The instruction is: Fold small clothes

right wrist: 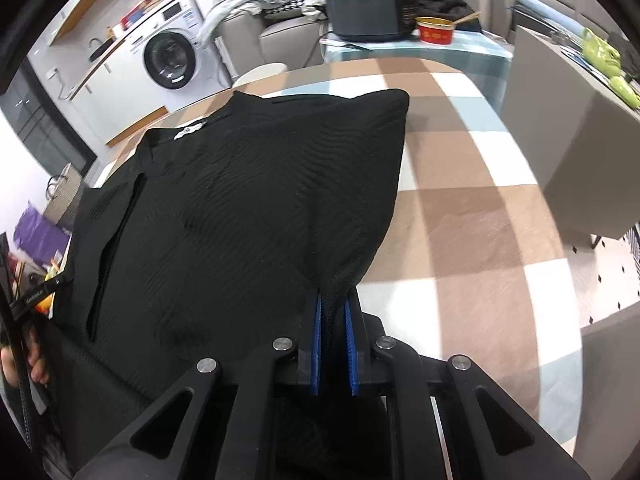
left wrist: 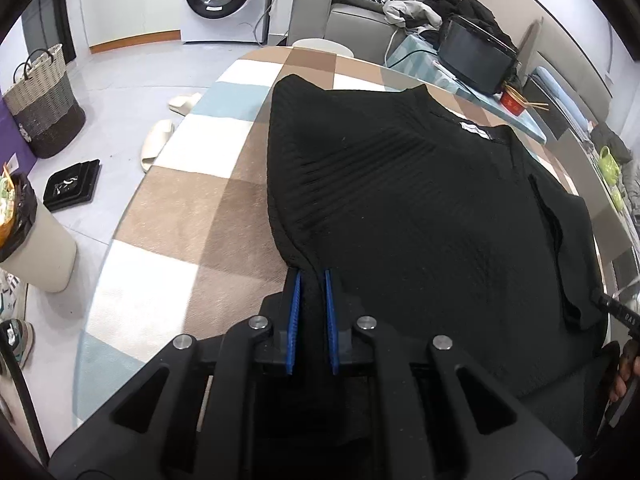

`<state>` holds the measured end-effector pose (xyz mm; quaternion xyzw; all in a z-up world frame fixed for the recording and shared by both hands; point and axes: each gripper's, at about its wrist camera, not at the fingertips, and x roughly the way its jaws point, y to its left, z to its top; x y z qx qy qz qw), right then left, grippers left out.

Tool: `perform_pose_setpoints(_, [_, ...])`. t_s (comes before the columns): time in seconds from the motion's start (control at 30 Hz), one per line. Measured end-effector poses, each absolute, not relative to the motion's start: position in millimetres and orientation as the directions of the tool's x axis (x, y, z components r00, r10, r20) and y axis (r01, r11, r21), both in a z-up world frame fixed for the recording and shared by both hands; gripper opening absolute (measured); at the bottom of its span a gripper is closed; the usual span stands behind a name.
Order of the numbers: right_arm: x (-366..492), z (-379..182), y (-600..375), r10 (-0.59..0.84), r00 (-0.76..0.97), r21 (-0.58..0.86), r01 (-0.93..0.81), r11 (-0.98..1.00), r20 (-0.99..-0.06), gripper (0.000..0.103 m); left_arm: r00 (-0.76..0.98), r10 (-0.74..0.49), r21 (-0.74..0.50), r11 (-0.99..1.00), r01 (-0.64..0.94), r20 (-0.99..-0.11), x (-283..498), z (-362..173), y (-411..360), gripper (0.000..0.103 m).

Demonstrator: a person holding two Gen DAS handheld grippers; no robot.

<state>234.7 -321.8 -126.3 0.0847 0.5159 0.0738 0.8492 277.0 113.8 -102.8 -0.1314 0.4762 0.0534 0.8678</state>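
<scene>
A black ribbed knit top [left wrist: 400,200] lies spread on the checked tablecloth [left wrist: 192,200], its white neck label [left wrist: 474,130] at the far side. My left gripper [left wrist: 312,276] is shut on the top's near left corner, fabric pinched between its blue pads [left wrist: 294,312]. In the right wrist view the same top [right wrist: 248,208] fills the left half, with its label [right wrist: 190,130] at the far side. My right gripper [right wrist: 334,304] is shut on its near right corner, cloth bunched between the blue pads [right wrist: 318,340]. Both corners look lifted slightly off the table.
A cooker [right wrist: 366,12] and a red bowl [right wrist: 434,32] stand on a side table beyond the far edge. A grey chair [right wrist: 560,140] stands to the right. On the floor to the left are a woven basket [left wrist: 44,108], slippers [left wrist: 156,148] and a bin [left wrist: 32,240].
</scene>
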Motion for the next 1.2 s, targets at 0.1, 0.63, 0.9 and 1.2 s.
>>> perform_pose_setpoints(0.1, [233, -121, -322, 0.208, 0.446, 0.215, -0.036, 0.976, -0.870, 0.015, 0.545, -0.032, -0.185, 0.956, -0.228, -0.838, 273, -98, 113, 0.014])
perform_pose_setpoints(0.63, [89, -77, -351, 0.264, 0.510, 0.278, -0.050, 0.959, -0.819, 0.079, 0.630, 0.067, -0.146, 0.949, -0.280, -0.774, 119, -57, 141, 0.085])
perform_pose_setpoints(0.9, [28, -90, -367, 0.295, 0.464, 0.305, -0.055, 0.951, -0.835, 0.086, 0.592, 0.109, -0.109, 0.941, -0.319, -0.798, 41, -73, 157, 0.085])
perform_pose_setpoints(1.2, [-16, -99, -375, 0.320, 0.434, 0.324, -0.066, 0.944, -0.842, 0.087, 0.530, 0.105, -0.082, 0.945, -0.317, -0.841, 4, -94, 156, 0.085])
